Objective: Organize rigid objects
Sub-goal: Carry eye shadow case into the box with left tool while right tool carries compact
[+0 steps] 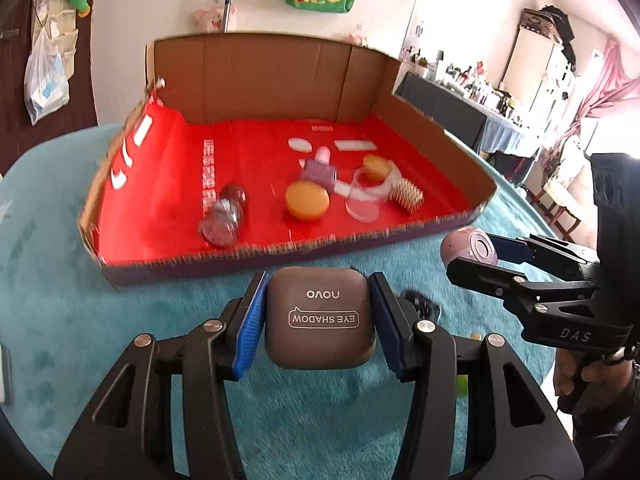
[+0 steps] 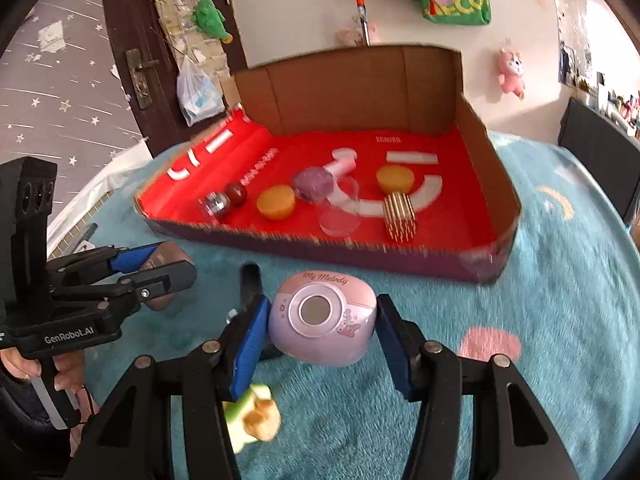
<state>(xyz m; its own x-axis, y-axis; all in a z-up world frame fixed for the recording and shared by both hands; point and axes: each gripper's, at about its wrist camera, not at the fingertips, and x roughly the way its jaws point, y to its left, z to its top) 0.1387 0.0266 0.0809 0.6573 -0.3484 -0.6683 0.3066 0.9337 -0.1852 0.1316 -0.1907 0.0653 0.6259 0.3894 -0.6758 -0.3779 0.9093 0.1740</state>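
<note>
Both claws are seen loaded just short of the cardboard tray (image 1: 440, 132). The left gripper (image 1: 318, 320) is pinched on a brown eye-shadow case (image 1: 320, 316), lower centre of the left view; the right gripper (image 2: 324, 326) is clamped on a pink My Melody case (image 2: 322, 320), lower centre of the right view. Already lying on the tray's red floor: two orange discs (image 1: 307, 201), a clear cup (image 1: 364, 196), a studded gold block (image 2: 399, 213), a purple piece (image 2: 313, 185), two small balls (image 2: 226, 199). Still out on the teal blanket (image 2: 540, 280): a green-and-tan toy (image 2: 256, 416) at bottom centre, and a dark item, not identifiable. Task judged past halfway. Low serrated front wall to be cleared; bare floor noted at the tray's left and right.
</note>
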